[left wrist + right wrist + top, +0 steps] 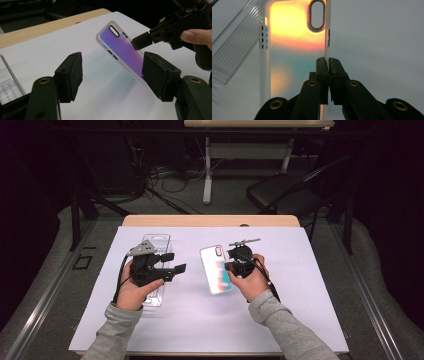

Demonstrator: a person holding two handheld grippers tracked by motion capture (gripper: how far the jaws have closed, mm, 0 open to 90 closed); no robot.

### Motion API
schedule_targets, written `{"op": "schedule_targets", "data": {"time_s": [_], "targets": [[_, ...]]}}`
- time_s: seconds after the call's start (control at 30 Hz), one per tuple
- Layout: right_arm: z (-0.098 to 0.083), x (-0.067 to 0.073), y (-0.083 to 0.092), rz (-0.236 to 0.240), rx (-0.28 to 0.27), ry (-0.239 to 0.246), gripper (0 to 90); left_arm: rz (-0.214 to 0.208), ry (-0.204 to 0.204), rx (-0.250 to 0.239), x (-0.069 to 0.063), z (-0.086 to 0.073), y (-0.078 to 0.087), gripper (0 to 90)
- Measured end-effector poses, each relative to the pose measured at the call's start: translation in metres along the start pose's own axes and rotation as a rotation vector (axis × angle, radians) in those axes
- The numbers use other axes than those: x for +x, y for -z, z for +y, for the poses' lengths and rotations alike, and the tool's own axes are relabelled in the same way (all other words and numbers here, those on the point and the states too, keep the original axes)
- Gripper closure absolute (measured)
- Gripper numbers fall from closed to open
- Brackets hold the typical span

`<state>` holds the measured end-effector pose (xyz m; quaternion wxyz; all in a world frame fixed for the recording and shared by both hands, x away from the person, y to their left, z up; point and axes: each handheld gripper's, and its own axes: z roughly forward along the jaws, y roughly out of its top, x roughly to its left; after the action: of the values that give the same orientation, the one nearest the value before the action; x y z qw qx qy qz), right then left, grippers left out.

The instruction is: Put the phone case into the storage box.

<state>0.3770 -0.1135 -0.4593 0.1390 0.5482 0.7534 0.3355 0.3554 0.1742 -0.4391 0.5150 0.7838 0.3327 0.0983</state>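
Here the right claw (pixel 328 62) is clamped tight on one long edge of the phone case (pixel 216 269), holding it tilted above the white table (pixel 300 310). The left claw (pixel 112 72) (jaws apart, gripping nothing) sits just left of the case, over a clear plastic tray (pixel 159 242).

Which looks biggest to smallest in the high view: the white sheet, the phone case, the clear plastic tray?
1. white sheet
2. phone case and clear plastic tray: unsure, since the left hand hides much of the tray.
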Motion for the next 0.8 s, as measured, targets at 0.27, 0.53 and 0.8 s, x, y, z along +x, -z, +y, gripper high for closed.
{"op": "schedule_targets", "data": {"time_s": [0.27,0.53,0.8], "targets": [[-0.006,0.000,0.004,0.020,-0.062,-0.002,87.2,-0.029,-0.005,-0.019,-0.004,-0.001,-0.002,34.1],[-0.014,0.003,0.005,0.023,-0.114,0.013,87.3,-0.044,0.004,-0.026,-0.006,-0.003,-0.004,34.1],[-0.019,0.005,0.008,0.031,-0.158,0.007,87.4,-0.083,0.041,-0.026,-0.012,-0.006,-0.009,34.1]]}}
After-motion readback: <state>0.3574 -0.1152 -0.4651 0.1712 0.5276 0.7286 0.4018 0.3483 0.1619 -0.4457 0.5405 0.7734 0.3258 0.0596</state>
